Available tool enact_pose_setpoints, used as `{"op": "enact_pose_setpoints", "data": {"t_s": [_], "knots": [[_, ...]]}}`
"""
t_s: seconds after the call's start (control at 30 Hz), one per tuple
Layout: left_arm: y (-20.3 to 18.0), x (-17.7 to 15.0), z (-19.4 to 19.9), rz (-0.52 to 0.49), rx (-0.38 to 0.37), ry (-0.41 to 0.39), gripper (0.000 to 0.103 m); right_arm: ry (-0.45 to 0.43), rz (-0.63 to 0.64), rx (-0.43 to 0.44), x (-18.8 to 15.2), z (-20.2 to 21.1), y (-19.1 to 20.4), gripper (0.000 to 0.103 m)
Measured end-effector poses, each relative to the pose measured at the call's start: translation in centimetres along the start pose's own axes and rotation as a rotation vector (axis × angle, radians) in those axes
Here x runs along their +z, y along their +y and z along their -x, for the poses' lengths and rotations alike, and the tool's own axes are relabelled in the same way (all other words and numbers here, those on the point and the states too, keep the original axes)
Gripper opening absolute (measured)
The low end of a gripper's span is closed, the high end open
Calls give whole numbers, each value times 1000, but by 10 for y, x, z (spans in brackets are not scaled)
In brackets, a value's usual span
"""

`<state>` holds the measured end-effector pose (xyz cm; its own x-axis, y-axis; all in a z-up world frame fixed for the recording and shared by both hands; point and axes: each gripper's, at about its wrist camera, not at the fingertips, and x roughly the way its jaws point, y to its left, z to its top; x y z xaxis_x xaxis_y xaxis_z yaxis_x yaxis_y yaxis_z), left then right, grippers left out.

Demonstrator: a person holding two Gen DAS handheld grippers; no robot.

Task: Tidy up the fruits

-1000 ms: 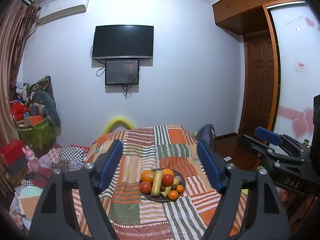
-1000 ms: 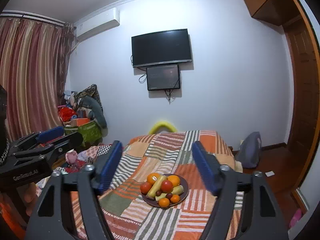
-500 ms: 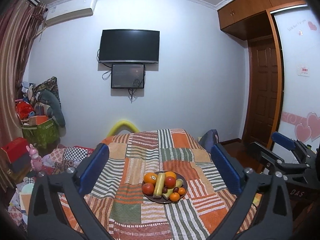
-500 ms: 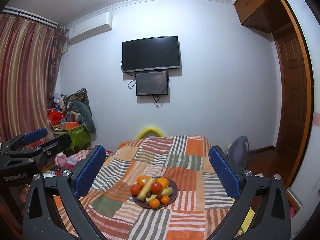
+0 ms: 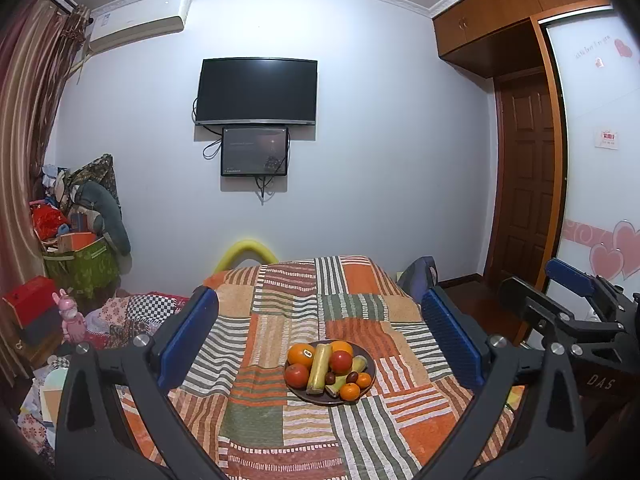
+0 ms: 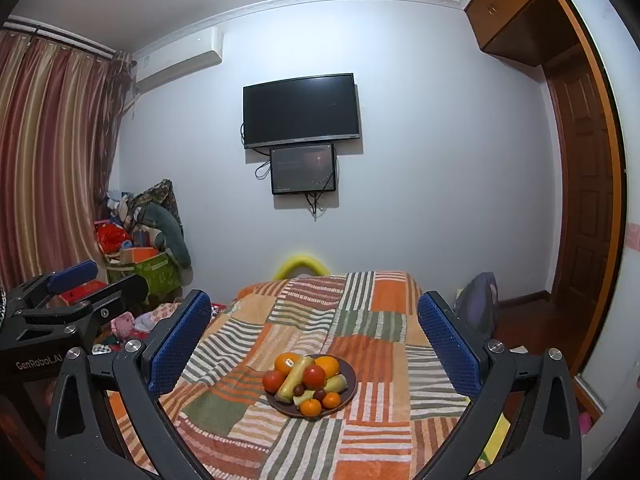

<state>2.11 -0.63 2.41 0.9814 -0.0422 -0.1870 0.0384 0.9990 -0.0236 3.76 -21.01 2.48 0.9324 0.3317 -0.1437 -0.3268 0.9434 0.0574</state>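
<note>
A dark brown plate point(image 5: 316, 399) point(image 6: 289, 411) sits on a striped patchwork blanket point(image 5: 280, 320) point(image 6: 360, 320). It is piled with two oranges point(image 5: 301, 355) point(image 6: 327, 365), two red round fruits point(image 5: 341, 361) point(image 6: 314, 376), a long yellow-green fruit point(image 5: 319, 368) point(image 6: 294, 378), small tangerines point(image 5: 350, 391) point(image 6: 311, 407) and dark plums point(image 5: 330, 378). My left gripper point(image 5: 318, 296) is open wide, with nothing between its blue pads; the plate lies ahead of it, untouched. My right gripper point(image 6: 314, 298) is likewise open and empty, short of the plate. Each gripper shows at the edge of the other's view.
Clutter fills the floor at the left: a green box point(image 5: 80, 268), bags, a pink toy point(image 5: 72, 316). A dark backpack point(image 6: 478, 304) leans beside the blanket's right edge. A wooden door point(image 5: 528, 184) and wardrobe are on the right. A yellow foam arch point(image 5: 246, 252) stands at the far end.
Both grippers' jaws have spread from partly open to fully wide. The plate and fruit have not moved, and both views have shifted only slightly.
</note>
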Motion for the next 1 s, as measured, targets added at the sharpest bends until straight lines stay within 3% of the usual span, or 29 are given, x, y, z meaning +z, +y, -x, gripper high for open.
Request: {"op": "enact_pose_setpoints", "data": {"t_s": [1.0], "knots": [[-8,0,-5,-11,-27,26,103,7,-28,5,6,2,-9,103]]}}
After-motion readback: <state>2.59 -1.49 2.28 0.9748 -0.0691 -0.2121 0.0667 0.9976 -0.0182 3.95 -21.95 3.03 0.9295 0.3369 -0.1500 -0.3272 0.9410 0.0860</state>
